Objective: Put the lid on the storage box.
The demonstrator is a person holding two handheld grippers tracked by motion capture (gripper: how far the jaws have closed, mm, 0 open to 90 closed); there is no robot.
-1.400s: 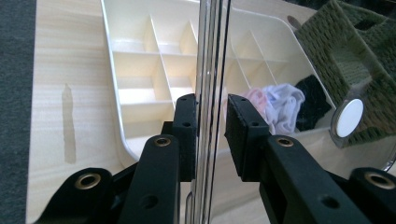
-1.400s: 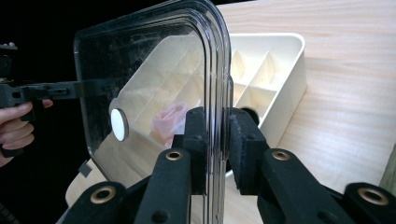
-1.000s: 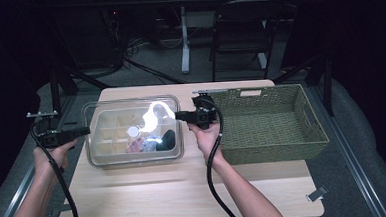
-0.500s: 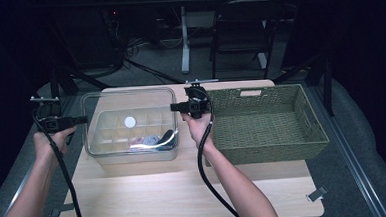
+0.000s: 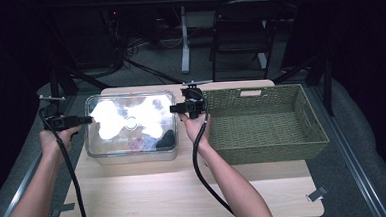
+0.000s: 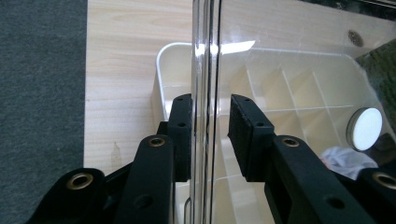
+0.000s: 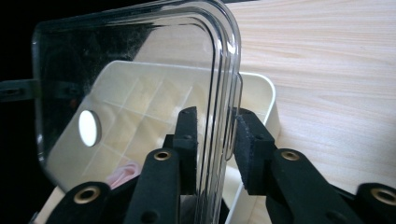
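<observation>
Lifted higher than half a second ago: one clear lid (image 5: 130, 123), now above the one white divided box (image 5: 133, 144), left of the one green basket (image 5: 264, 122). Left gripper (image 5: 88, 119) clamped on lid's left edge, right gripper (image 5: 173, 108) clamped on its right edge. Two grippers total.

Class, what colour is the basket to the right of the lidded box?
Olive green, woven; the basket shows best in the high view.
</observation>
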